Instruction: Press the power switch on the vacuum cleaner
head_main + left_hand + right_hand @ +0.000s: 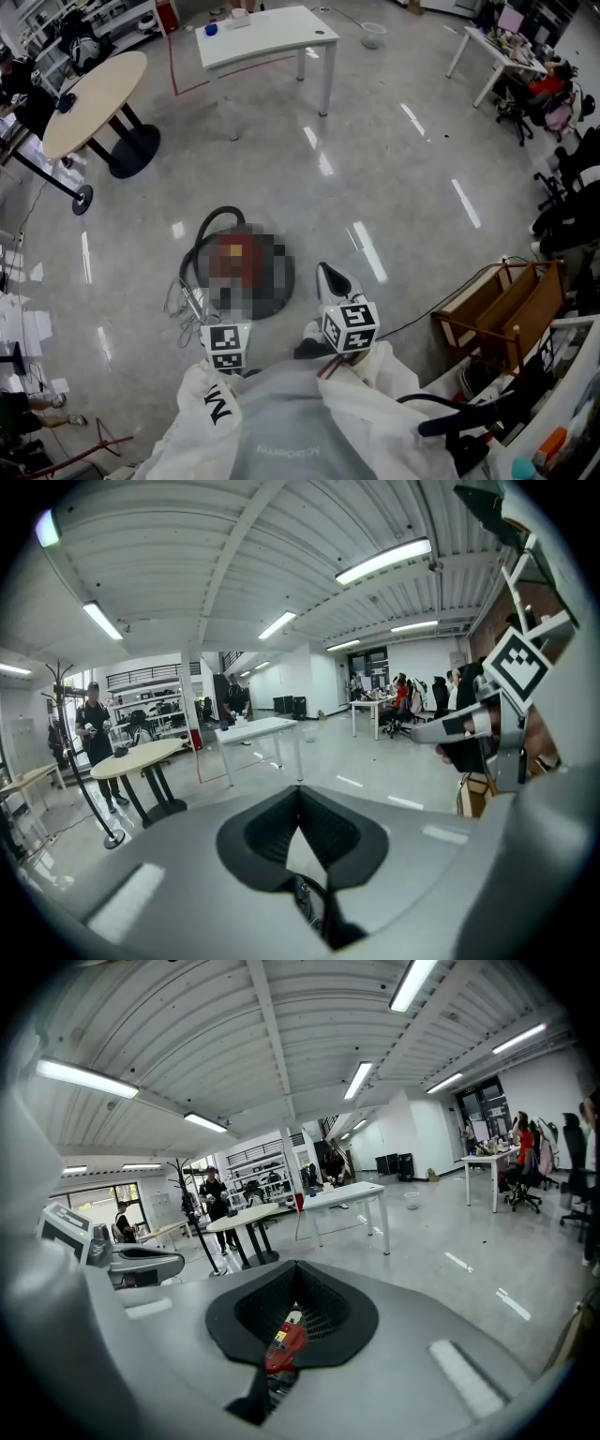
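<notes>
vacuum cleaner (279, 277) on floor (394, 169); left gripper (300, 789), right gripper (292, 1266) jaws pressed together.

Open-plan workshop under strip lights.
A glossy grey floor (394, 187) mirrors the ceiling tubes (361, 1077); a white desk (267, 36) and a round table (94, 98) stand at the far side, office chairs (553, 103) along the right edge.
</notes>
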